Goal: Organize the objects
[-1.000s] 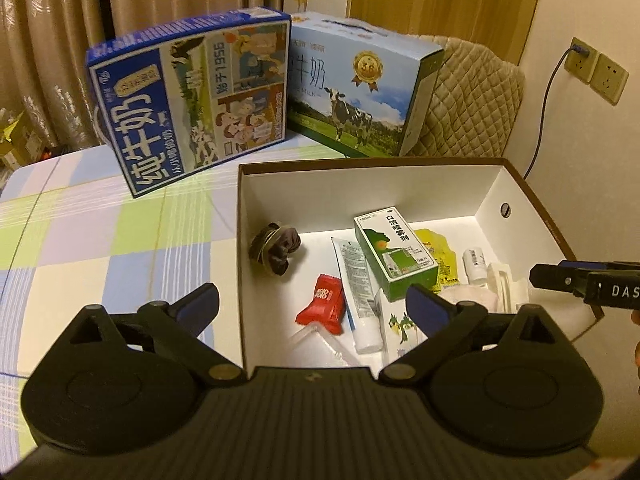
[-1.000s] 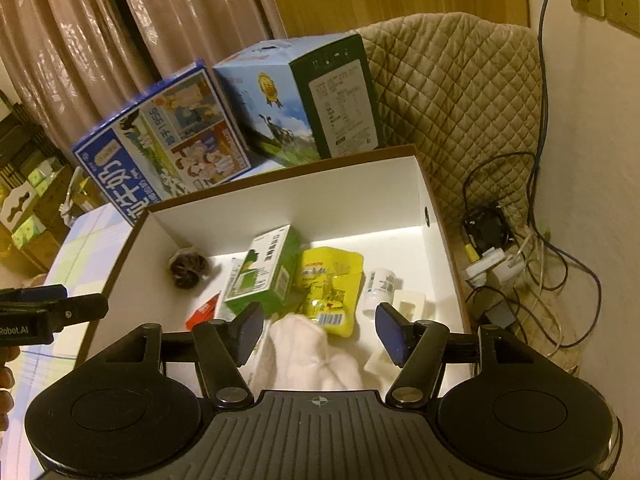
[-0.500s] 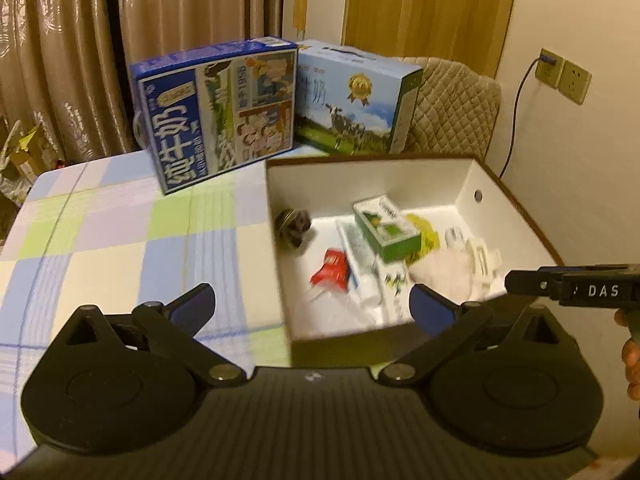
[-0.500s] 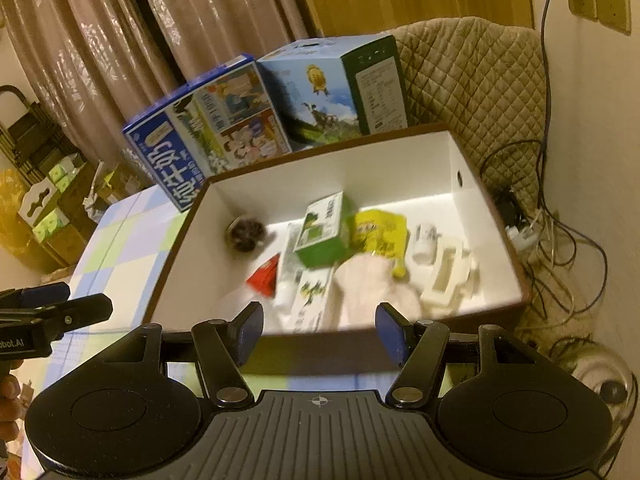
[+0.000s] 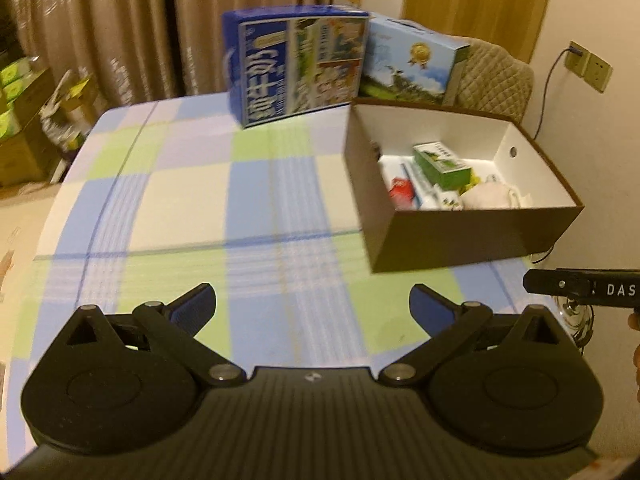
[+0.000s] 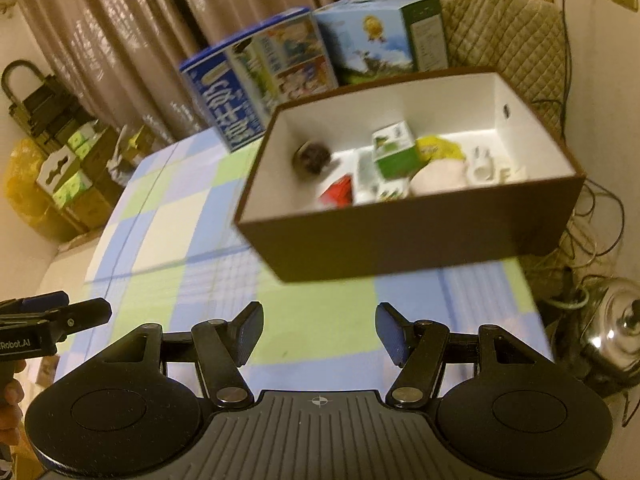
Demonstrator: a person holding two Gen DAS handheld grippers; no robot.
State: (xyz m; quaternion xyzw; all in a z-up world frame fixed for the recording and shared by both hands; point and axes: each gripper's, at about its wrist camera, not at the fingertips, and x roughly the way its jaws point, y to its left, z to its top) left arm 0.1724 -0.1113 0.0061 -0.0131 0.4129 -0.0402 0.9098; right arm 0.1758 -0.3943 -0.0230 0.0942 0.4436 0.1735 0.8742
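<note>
The brown box (image 5: 472,236) with white inner walls sits at the far right corner of the checked tabletop (image 5: 192,200), and the loose things lie inside it. The right wrist view looks down into it: one green carton (image 6: 394,154), one red packet (image 6: 338,192), one dark round bundle (image 6: 312,156), one yellow pouch (image 6: 440,148), one pale cloth (image 6: 438,176) and a white plastic piece (image 6: 484,166). From the left wrist view the near wall hides the dark bundle and most of the yellow pouch. Two milk cases stand behind the box, one dark blue (image 5: 298,66), one light blue (image 5: 408,66). Only the right view shows a steel kettle (image 6: 612,334) on the floor. Both the left tongs (image 5: 313,304) and right tongs (image 6: 319,330) hang spread wide, empty, over the tabletop short of the box.
</note>
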